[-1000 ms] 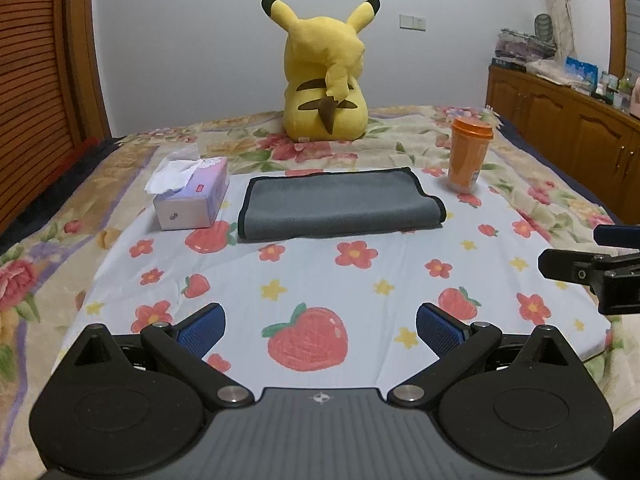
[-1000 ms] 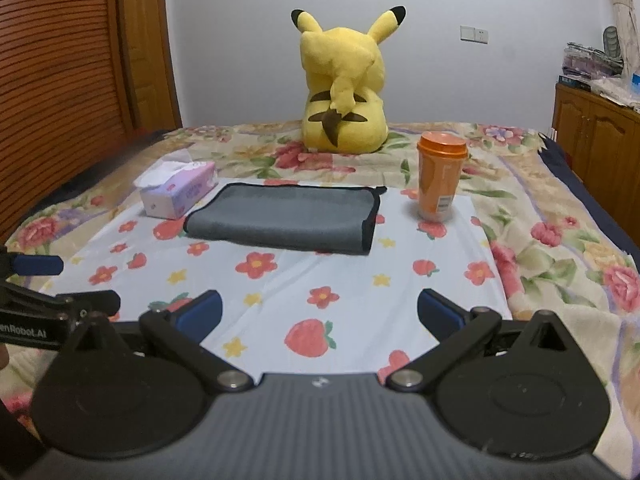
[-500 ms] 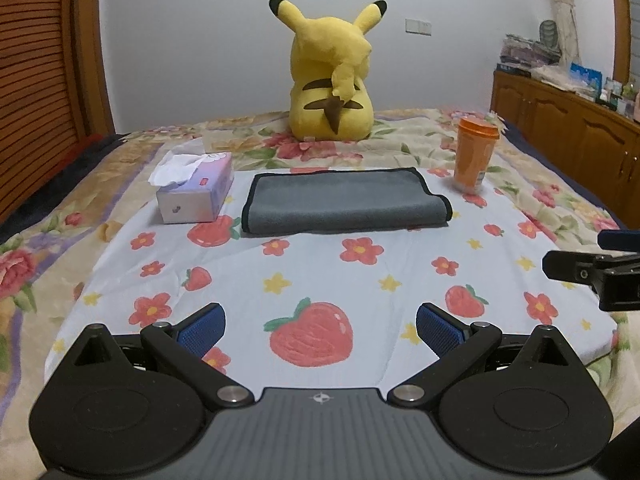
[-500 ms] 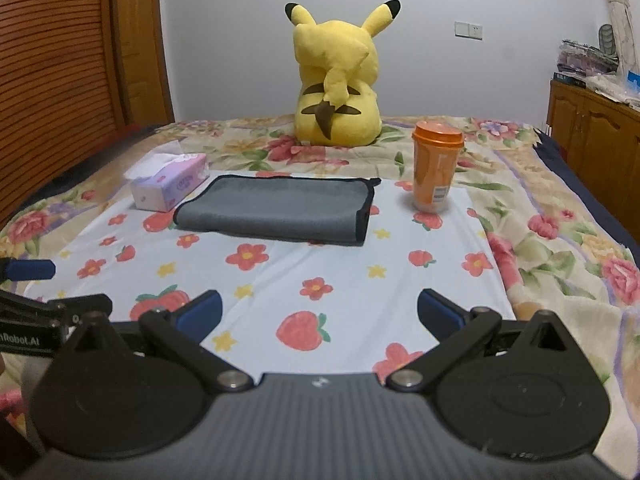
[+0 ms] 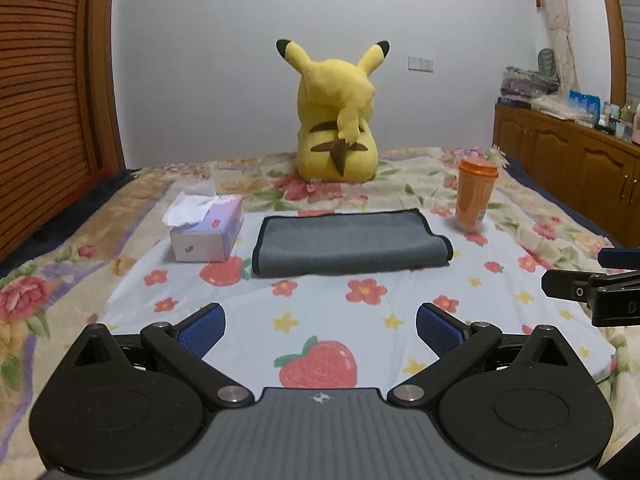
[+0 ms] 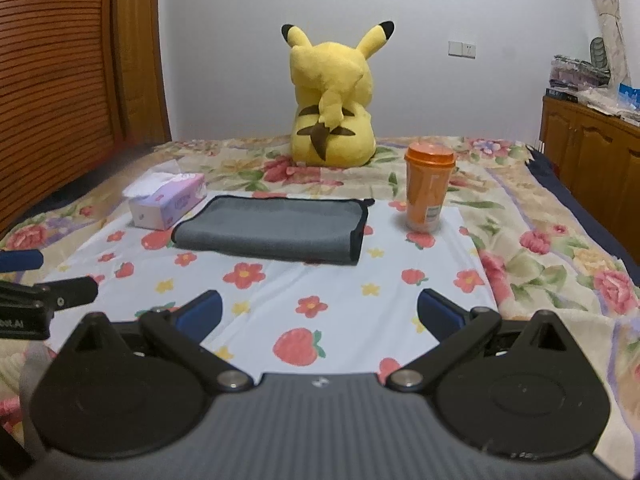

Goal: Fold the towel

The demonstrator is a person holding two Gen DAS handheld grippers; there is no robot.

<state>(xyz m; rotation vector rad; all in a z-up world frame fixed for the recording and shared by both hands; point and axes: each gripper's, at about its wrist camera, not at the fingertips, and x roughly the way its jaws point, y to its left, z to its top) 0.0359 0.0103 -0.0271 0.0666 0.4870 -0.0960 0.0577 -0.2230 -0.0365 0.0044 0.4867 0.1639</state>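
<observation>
Towel: grey towel (image 5: 352, 242) with dark edging, lying folded and flat on the white fruit-and-flower sheet (image 5: 320, 304); a rolled fold runs along its right end. Seen also from the right wrist (image 6: 276, 230).
Towel position: mid-sheet, between the tissue box and the cup, in front of the plush toy; well apart from both grippers.
Left gripper: (image 5: 320, 330) jaws spread wide, blue pads (image 5: 202, 330) apart, nothing between them; held above the near part of the sheet, pointed at the towel. Its side shows at the left edge of the right wrist view (image 6: 24, 280).
Right gripper: (image 6: 318, 314) jaws spread wide, nothing held; above the near edge of the sheet, aimed at the towel's right half. Its side shows at the right edge of the left wrist view (image 5: 600, 280).
Tissue box: (image 5: 208, 230) lilac and white, tissue sticking out of the top, just beside the towel's left end, not touching.
Cup: (image 5: 476, 194) orange, lidded, upright, near the towel's right far corner, apart from it.
Plush toy: (image 5: 338, 120) yellow, seated upright behind the towel, back to the cameras.
Bedspread: (image 5: 60, 264) floral, under the sheet.
Cabinet: (image 5: 568, 156) wooden, along the right wall, cluttered top.
</observation>
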